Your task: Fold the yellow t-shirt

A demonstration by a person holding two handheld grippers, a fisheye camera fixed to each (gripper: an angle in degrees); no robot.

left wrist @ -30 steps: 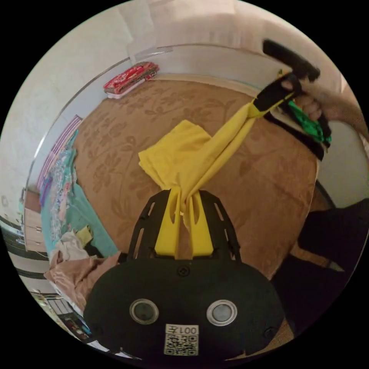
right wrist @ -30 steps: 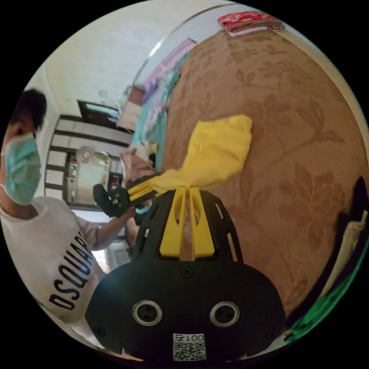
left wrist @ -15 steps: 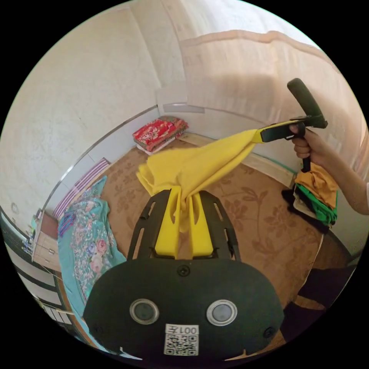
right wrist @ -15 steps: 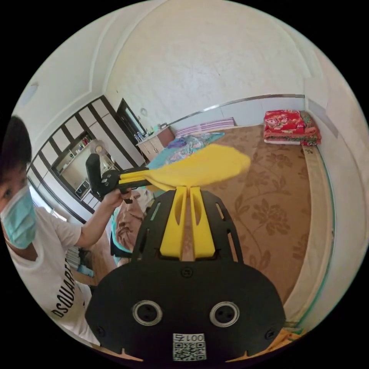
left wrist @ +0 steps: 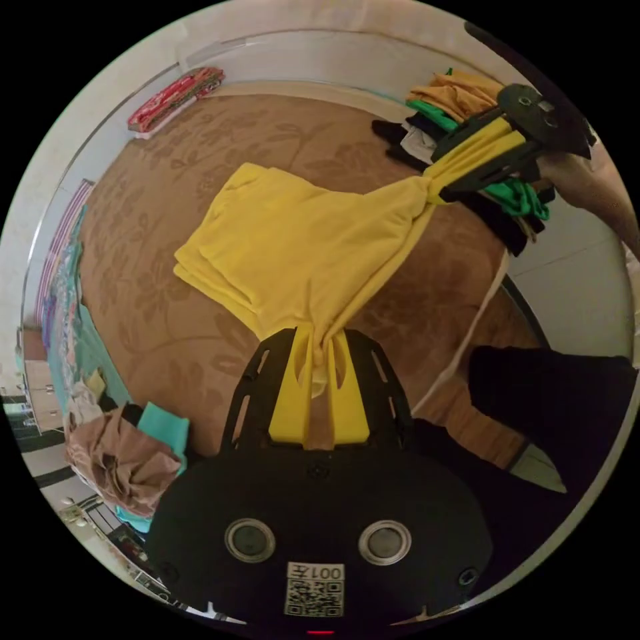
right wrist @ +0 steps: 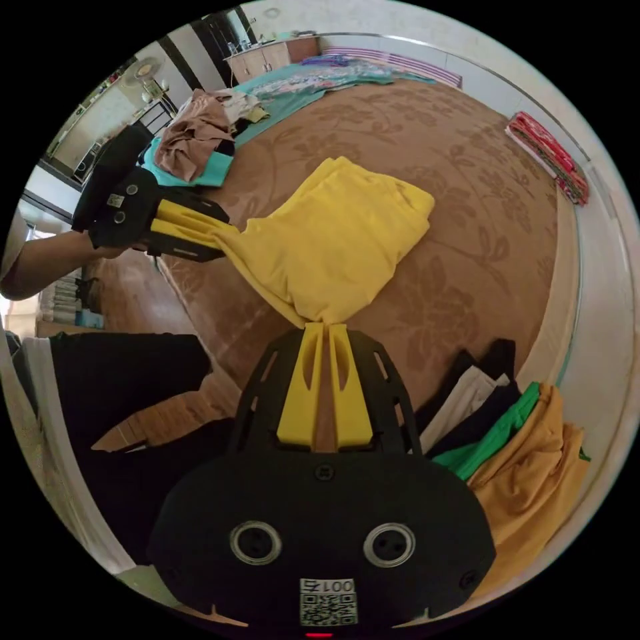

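The yellow t-shirt (left wrist: 300, 247) is spread over a brown flower-patterned bed cover (left wrist: 167, 320), and both grippers hold it by its near edge. In the left gripper view, the left gripper (left wrist: 319, 343) has its two yellow jaws closed on a bunched corner of the shirt; the cloth gathers to a tight knot right at the jaw tips and fans out away from them across the cover. The right gripper (left wrist: 440, 183) shows toward the upper right of that view, its jaws clamped on the other corner, and the shirt's edge runs taut between the two grips.

In the right gripper view, the right gripper (right wrist: 325, 328) pinches the yellow t-shirt (right wrist: 333, 240) at its tips in the same way, and the left gripper (right wrist: 217, 233) reaches in from the left, held by a hand (right wrist: 107, 250), also closed on the cloth. The far part of the shirt lies in folded layers on the cover, well beyond both sets of jaws.

A pile of clothes (right wrist: 513, 440) in black, white, green and orange sits near the right gripper at the bed's edge. A red patterned folded blanket (right wrist: 550, 157) lies at the far side, and a brown garment (right wrist: 197, 133) rests on teal cloth near the left gripper.
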